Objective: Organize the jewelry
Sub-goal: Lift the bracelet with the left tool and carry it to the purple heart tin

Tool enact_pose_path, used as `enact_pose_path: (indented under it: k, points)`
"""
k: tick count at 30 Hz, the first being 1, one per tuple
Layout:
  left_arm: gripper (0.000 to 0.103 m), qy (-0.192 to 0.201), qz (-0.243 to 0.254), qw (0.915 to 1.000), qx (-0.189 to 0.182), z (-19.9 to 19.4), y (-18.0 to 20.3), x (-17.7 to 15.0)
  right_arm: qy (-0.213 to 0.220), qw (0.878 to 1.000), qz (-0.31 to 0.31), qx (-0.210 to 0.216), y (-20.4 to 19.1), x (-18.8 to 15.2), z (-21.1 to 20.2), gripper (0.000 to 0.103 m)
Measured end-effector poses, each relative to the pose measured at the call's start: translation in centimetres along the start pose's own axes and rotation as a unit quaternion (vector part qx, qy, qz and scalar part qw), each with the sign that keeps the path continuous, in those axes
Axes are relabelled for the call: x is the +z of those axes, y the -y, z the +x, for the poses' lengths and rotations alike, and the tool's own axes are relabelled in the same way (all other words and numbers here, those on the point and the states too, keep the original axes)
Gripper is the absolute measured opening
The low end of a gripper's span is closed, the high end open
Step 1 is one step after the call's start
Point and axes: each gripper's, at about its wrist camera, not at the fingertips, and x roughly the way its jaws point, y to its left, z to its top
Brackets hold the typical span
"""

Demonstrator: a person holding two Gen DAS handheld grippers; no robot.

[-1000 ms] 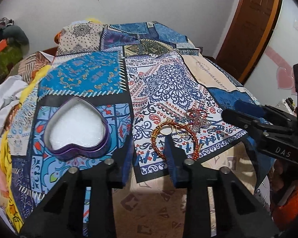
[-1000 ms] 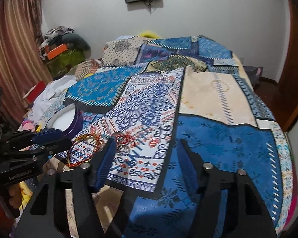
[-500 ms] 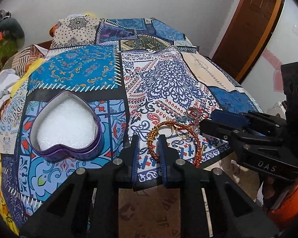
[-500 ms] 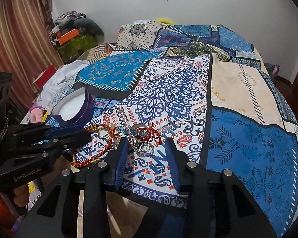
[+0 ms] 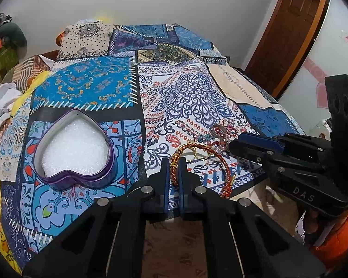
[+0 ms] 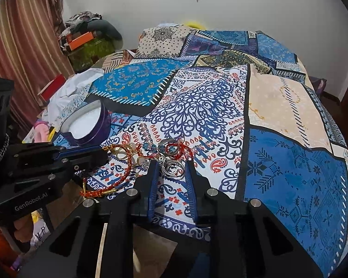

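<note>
A red-and-gold braided bracelet (image 5: 211, 149) lies on the patterned bedspread (image 5: 192, 97), and my left gripper (image 5: 173, 162) is shut on its near left side. Gold rings (image 5: 192, 155) sit inside the bracelet's loop. Just beyond is a tangle of silver rings and red thread (image 6: 171, 148). My right gripper (image 6: 171, 168) is closing on a silver ring (image 6: 174, 170), with both pads at the ring's sides. A purple heart-shaped tin (image 5: 81, 181) lined with white foam stands open to the left. Each gripper shows in the other's view, the right gripper (image 5: 232, 144) and the left gripper (image 6: 104, 155).
The jewelry lies close to the bed's near edge (image 5: 220, 199). A brown door (image 5: 290, 34) is at the far right. Clothes and boxes (image 6: 85, 37) pile up beside a striped curtain (image 6: 23, 46) at the left. White cloth (image 6: 69, 88) spills over the bed's left side.
Both pairs of jaws have narrowed. The left one closed on the bracelet's near side. The right gripper came forward, and its jaws closed in around the silver ring.
</note>
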Motion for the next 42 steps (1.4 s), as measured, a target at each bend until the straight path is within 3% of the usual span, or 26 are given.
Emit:
enact_pose_path:
  k: [16, 30, 42]
  points:
    - [0.005, 0.064, 0.002, 0.9977, 0.022, -5.3, 0.4, 1.2, 0.054, 0.998, 0.001, -0.017, -0.9, 1.3, -3.9, 0.017]
    - [0.005, 0.132, -0.018, 0.9887, 0.068, -10.1, -3.3, 2.1, 0.115, 0.993, -0.027, 0.001, -5.5, 4.7, -5.7, 0.017]
    - [0.005, 0.117, -0.041, 0.9862, 0.11, -8.4, -8.9, 2.1, 0.1, 0.993, -0.063, 0.031, -10.0, 6.5, -2.0, 0.017]
